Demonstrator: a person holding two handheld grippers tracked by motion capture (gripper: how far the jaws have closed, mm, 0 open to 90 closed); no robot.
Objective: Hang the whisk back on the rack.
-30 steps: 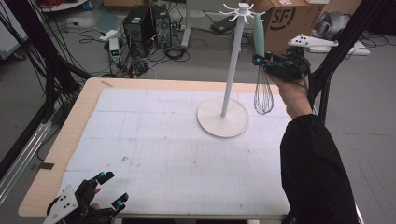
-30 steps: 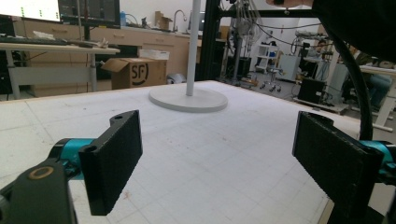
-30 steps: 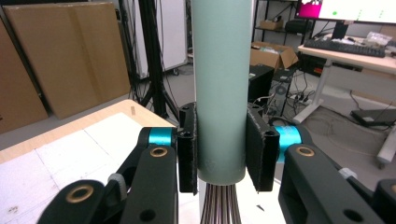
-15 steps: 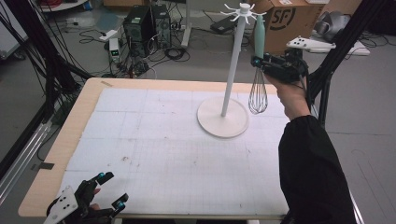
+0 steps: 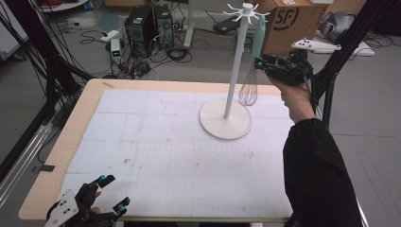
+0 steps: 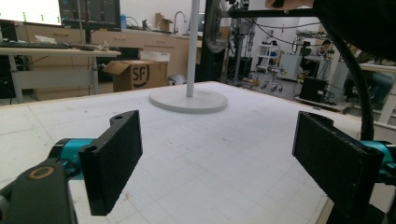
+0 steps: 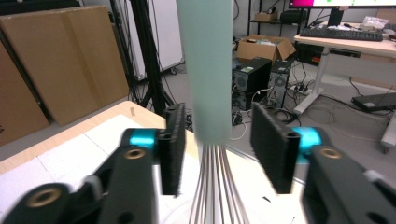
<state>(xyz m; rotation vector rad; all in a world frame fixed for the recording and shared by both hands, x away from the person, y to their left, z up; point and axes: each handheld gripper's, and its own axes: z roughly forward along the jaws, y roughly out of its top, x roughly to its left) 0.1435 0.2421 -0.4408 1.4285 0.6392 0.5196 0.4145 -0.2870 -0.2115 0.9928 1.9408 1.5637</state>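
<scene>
At the tabletop's near left corner, the left gripper (image 5: pixel 101 201) rests with jaws wide and empty. Toward the far right edge, the right gripper (image 5: pixel 270 65), its jaws just opening, stands clear on either side of the mint-handled whisk (image 7: pixel 205 70) hanging from the white rack (image 5: pixel 235 71).

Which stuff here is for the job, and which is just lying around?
For the job:
- whisk, hanging on the stand
- white stand
- right tool, just opened, pads off the handle

Just there:
- cardboard box
- computer towers
- left tool, open
</scene>
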